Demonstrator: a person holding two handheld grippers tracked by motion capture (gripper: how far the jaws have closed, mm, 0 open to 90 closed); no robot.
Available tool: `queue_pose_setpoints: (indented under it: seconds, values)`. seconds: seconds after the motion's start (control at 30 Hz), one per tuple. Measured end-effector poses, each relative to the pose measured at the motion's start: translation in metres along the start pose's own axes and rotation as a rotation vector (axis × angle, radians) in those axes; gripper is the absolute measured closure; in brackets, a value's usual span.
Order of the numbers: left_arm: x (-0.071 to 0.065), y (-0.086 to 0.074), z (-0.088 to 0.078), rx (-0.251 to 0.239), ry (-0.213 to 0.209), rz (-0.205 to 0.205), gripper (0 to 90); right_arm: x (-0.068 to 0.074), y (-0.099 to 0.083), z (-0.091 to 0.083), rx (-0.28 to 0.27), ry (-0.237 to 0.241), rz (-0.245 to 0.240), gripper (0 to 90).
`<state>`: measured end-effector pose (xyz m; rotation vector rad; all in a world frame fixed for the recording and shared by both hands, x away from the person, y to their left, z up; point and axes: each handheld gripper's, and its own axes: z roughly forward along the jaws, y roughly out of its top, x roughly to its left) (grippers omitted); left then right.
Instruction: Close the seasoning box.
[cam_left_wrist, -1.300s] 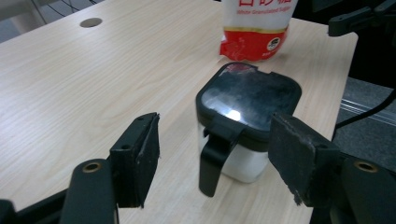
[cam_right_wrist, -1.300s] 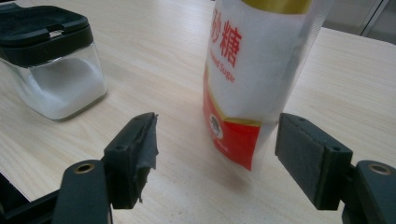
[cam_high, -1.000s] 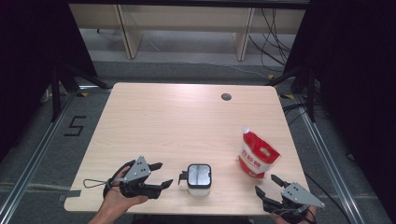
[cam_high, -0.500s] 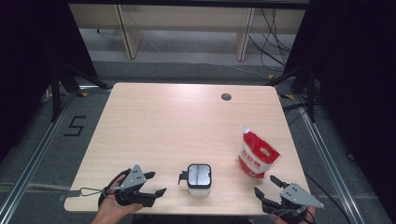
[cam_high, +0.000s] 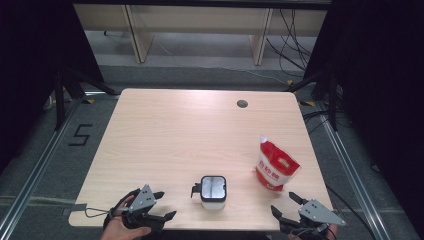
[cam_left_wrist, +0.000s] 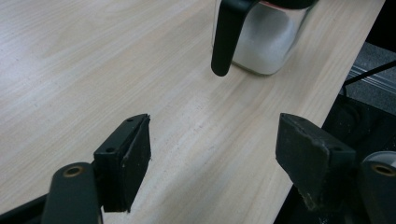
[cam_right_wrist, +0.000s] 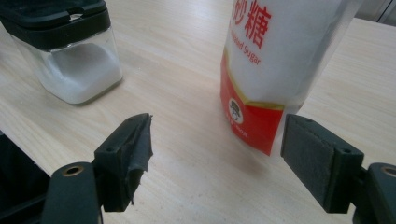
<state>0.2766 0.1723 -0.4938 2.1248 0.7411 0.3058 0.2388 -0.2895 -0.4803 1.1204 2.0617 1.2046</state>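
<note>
Standing apart, glass jar (cam_high: 213, 188) part-filled with white granules, sugar pouch (cam_high: 275, 166)

The red-and-white sugar bag (cam_right_wrist: 275, 70), upper right of the right gripper view, carries large red Chinese characters "砂糖" with "Sugar" printed beneath. On the floor (cam_high: 65, 165) at the high view's left edge, a black "5" (cam_high: 81, 135) is marked.

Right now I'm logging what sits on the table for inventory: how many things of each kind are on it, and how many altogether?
Glass jar with black lid: 1
Red and white sugar bag: 1
Total: 2
</note>
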Motion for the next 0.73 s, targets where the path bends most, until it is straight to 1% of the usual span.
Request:
queue_pose_setpoints:
  seconds: [0.03, 0.07, 0.1, 0.13, 0.2, 0.23, 0.27, 0.3, 0.33, 0.37, 0.4, 0.43, 0.47, 0.53, 0.57, 0.6, 0.63, 0.67, 0.7, 0.73]
  values:
    - [-0.0005, -0.0004, -0.0001, 0.002, 0.002, -0.002, 26.0, 0.0001, 0.0, -0.0001, 0.005, 0.008, -0.004, 24.8]
    - [-0.0008, -0.0013, 0.0007, -0.008, 0.004, 0.002, 26.0, -0.0007, -0.0007, 0.0008, 0.003, 0.004, -0.019, 24.5]
    - [-0.0006, -0.0017, 0.0004, 0.002, 0.006, 0.004, 26.0, 0.0, -0.001, 0.0002, 0.002, -0.004, -0.016, 24.3]
    - [-0.0009, -0.002, 0.0004, 0.002, 0.009, 0.006, 25.9, 0.0001, -0.0014, 0.0006, 0.012, 0.008, -0.012, 24.0]
    - [-0.0006, -0.002, 0.0006, 0.0, 0.009, 0.007, 25.9, 0.0004, -0.0021, 0.0005, 0.018, 0.008, -0.005, 23.5]
    - [-0.0005, -0.002, 0.0006, 0.0, 0.009, 0.007, 25.8, 0.0037, -0.0025, -0.0008, 0.031, 0.0, 0.031, 23.2]
    - [-0.0003, -0.002, 0.0007, 0.0, 0.008, 0.007, 25.8, 0.0037, -0.0025, -0.0011, 0.035, -0.002, 0.028, 23.0]
    - [-0.0001, -0.0021, 0.0008, 0.001, 0.008, 0.007, 25.7, 0.0002, -0.0025, 0.0003, 0.022, 0.007, -0.006, 22.8]
    - [0.0007, -0.0019, 0.0006, 0.006, 0.004, 0.017, 25.7, 0.0001, -0.0026, 0.0, 0.03, 0.002, -0.008, 22.7]
    - [0.0019, -0.002, 0.0001, 0.016, 0.008, 0.03, 25.7, -0.0001, -0.0026, 0.0004, 0.032, 0.009, -0.012, 22.6]
    - [0.0012, -0.0024, 0.0006, 0.012, 0.009, 0.011, 25.7, 0.0005, -0.0028, 0.0003, 0.036, 0.008, 0.001, 22.5]
    - [0.0008, -0.0029, 0.0017, -0.005, -0.001, 0.001, 25.6, -0.0004, -0.0028, 0.0013, 0.033, 0.016, -0.011, 22.4]
    - [0.0004, -0.003, 0.0012, 0.003, 0.005, -0.002, 25.6, -0.0005, -0.003, 0.0014, 0.034, 0.016, -0.008, 22.3]
    - [0.0018, -0.0032, 0.0016, 0.012, 0.006, 0.006, 25.5, -0.0004, -0.0034, 0.0019, 0.033, 0.017, 0.001, 22.1]
    - [0.0023, -0.0037, 0.0023, 0.014, 0.012, 0.006, 25.4, -0.0017, -0.0032, 0.0018, 0.028, 0.003, -0.024, 22.1]
    - [0.0022, -0.004, 0.0025, 0.012, 0.009, 0.004, 25.4, -0.0015, -0.0034, 0.002, 0.036, 0.013, -0.011, 22.0]
    - [0.0036, -0.0038, 0.0027, 0.014, 0.005, 0.018, 25.4, -0.0016, -0.0034, 0.002, 0.036, 0.013, -0.011, 22.0]
    - [0.0035, -0.0045, 0.0033, 0.016, 0.013, 0.001, 25.4, -0.0016, -0.0034, 0.0021, 0.037, 0.013, -0.011, 22.0]
    - [0.0037, -0.0045, 0.0031, 0.018, 0.013, -0.001, 25.4, -0.0017, -0.0033, 0.0018, 0.042, 0.009, -0.013, 22.0]
    - [0.0046, -0.0042, 0.0028, 0.016, 0.013, 0.009, 25.4, -0.0013, -0.0032, 0.0019, 0.042, 0.015, -0.006, 22.0]
